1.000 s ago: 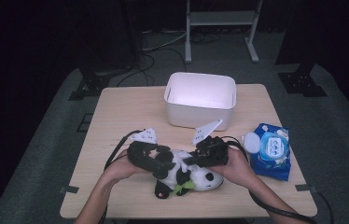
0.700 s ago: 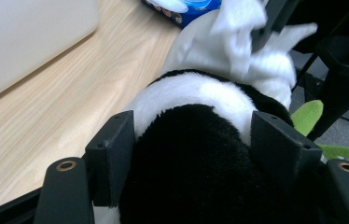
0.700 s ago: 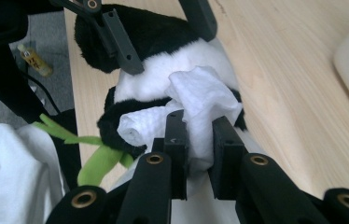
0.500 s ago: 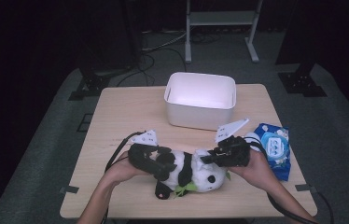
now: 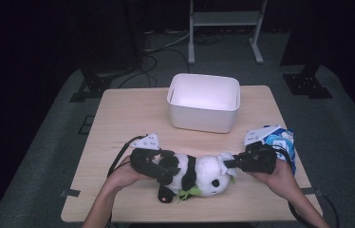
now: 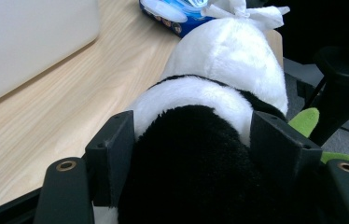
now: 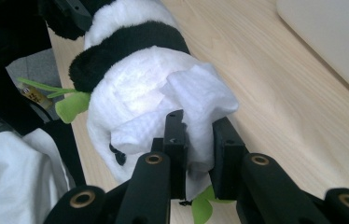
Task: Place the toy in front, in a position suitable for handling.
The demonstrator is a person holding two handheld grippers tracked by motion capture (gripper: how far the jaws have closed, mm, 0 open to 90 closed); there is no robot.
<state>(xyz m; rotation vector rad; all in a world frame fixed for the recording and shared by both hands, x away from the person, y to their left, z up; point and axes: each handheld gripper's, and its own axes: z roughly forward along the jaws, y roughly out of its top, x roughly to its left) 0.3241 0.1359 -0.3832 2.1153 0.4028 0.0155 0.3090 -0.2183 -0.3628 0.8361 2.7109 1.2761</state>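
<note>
Here, from the high view, the toy panda [image 5: 192, 175] lies in front of the white tub [image 5: 204, 102]. The left gripper [image 6: 196, 154] clamps its black body, steadying it. The right gripper [image 7: 196, 154] pinches a white wipe [image 7: 196, 100] against its head, apparently for cleaning.

The left gripper [image 6: 193, 154] covers the toy panda's [image 5: 199, 173] black back end, so the legs there are hard to make out. In the right gripper view the white wipe [image 7: 196, 100] hides the panda's face. The blue packet [image 5: 280, 142] lies partly behind the right gripper [image 5: 230, 163], its print too small to read. The white tub's [image 6: 28, 42] rim is cut off.
</note>
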